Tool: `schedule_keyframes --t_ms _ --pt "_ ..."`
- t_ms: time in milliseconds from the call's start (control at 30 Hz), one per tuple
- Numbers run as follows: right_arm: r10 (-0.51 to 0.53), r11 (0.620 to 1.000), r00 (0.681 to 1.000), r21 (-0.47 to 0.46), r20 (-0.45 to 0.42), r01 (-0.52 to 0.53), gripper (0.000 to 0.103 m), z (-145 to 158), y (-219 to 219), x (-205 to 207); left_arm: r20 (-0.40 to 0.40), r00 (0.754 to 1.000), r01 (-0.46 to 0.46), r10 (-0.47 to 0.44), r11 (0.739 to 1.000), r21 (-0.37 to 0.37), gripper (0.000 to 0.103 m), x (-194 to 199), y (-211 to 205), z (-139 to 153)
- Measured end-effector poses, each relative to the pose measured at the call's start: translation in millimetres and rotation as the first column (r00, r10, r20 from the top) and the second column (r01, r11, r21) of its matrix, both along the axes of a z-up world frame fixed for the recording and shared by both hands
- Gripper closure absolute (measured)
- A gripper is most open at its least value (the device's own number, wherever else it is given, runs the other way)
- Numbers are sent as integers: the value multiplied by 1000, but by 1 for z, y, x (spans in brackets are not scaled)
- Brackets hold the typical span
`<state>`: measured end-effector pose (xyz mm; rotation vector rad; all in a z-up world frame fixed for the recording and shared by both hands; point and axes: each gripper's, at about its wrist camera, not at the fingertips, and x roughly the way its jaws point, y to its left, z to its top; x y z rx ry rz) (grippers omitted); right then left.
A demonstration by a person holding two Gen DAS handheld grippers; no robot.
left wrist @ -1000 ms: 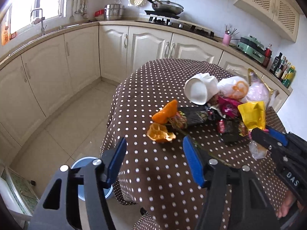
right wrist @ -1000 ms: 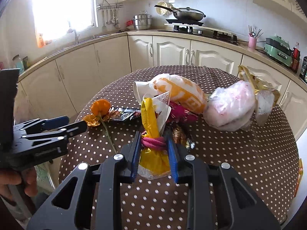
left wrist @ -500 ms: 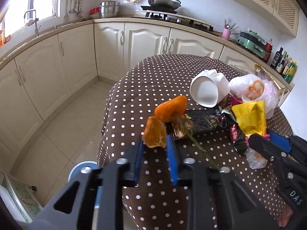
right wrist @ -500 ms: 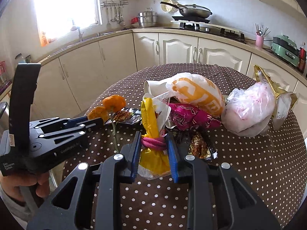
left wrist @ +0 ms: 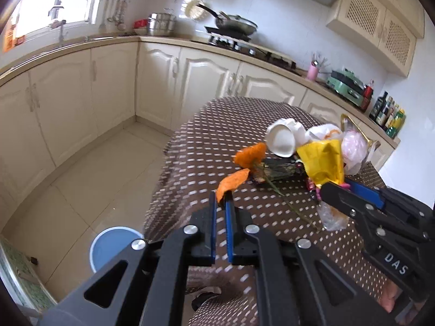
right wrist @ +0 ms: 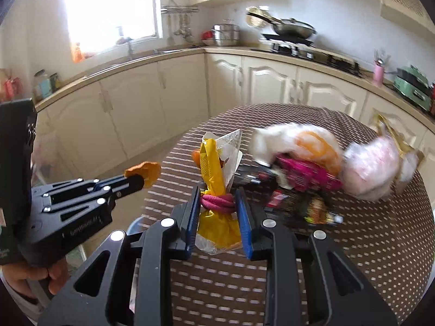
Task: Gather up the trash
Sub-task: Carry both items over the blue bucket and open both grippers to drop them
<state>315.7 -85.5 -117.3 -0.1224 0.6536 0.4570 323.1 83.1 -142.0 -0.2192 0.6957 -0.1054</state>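
My left gripper (left wrist: 220,198) is shut on an orange peel (left wrist: 232,181) and holds it above the left edge of the dotted table (left wrist: 206,125); it also shows in the right wrist view (right wrist: 143,172). My right gripper (right wrist: 217,198) is shut on a yellow and clear bag (right wrist: 214,168) tied with a pink band (right wrist: 217,202), lifted over the table; the bag shows in the left wrist view (left wrist: 322,160). An orange flower (left wrist: 251,154) with a long stem lies on the table beside dark wrappers (left wrist: 280,167).
A blue bin (left wrist: 111,247) stands on the floor left of the table. A white paper cup (left wrist: 281,138), a white and orange bag (right wrist: 304,141), a pink wrapper (right wrist: 307,175) and a pale pink bag (right wrist: 369,168) lie on the table. Cream cabinets (left wrist: 81,100) line the walls.
My left gripper closed on the orange peel, lifted it off the table and drew it back toward the left edge. My right gripper kept its hold on the yellow bag and rose.
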Motion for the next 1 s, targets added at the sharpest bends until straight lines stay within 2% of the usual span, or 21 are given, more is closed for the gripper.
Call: schedule_keyframes --t_ms 233,367,500,800,967,1000 --pt "190 981 981 40 -49 -188 78 -9 85 -7 -16 988 -151 151 988 -8 98 -39 69 -9" --pt "297 955 950 43 -97 -294 78 -30 146 -6 -55 971 -235 234 972 -11 98 -52 113 -28" --pt "345 938 923 21 -172 -347 78 -63 195 7 -113 946 -306 305 952 6 98 -53 151 -57" --pt "318 935 863 -18 -393 -354 78 -174 256 63 -297 880 -384 371 923 16 98 -18 217 -155" --pt "282 942 860 -47 -426 -332 74 -217 273 94 -364 856 -390 366 921 7 98 1 240 -200" --pt "278 943 861 -51 -426 -330 67 -221 279 97 -372 854 -389 363 921 6 98 6 241 -204"
